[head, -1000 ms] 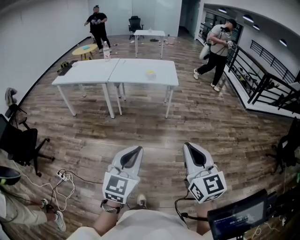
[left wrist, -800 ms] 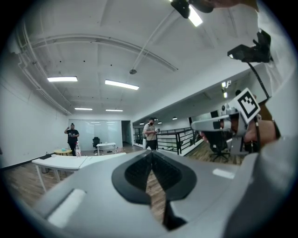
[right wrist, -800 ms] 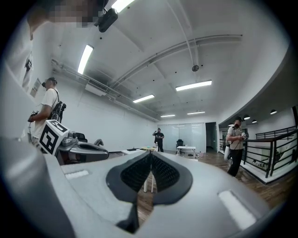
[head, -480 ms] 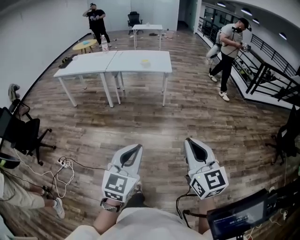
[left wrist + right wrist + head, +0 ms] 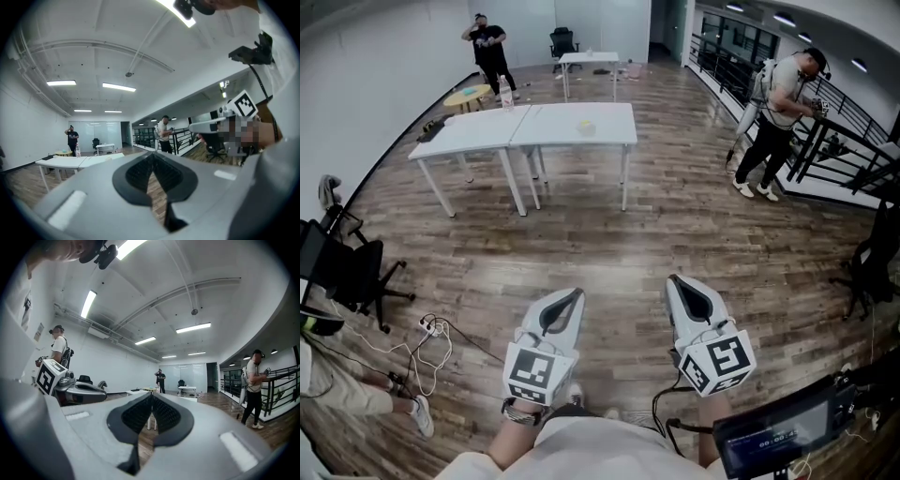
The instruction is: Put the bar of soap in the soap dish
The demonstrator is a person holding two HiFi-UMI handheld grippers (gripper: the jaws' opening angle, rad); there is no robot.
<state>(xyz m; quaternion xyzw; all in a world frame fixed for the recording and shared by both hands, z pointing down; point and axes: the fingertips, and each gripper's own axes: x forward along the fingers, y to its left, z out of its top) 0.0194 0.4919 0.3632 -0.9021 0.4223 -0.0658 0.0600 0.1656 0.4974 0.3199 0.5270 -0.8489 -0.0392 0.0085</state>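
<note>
Head view: I'm holding the left gripper (image 5: 576, 298) and right gripper (image 5: 675, 282) level, both pinched closed and empty, since the soap is probably that small yellow thing (image 5: 586, 126) on the white table (image 5: 614, 133) well ahead.

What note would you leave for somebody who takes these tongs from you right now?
Left tongs: shut, holding nothing, pointing level out over the wood floor.
Right tongs: shut, holding nothing, beside the left.
Job's things: neither soap nor dish can be made out. A small pale yellow thing sits on the right-hand white table far ahead, but it is too small to name.
Done: nothing yet.
Left: get to the table, find the soap, grip it and set it in the dish.
</note>
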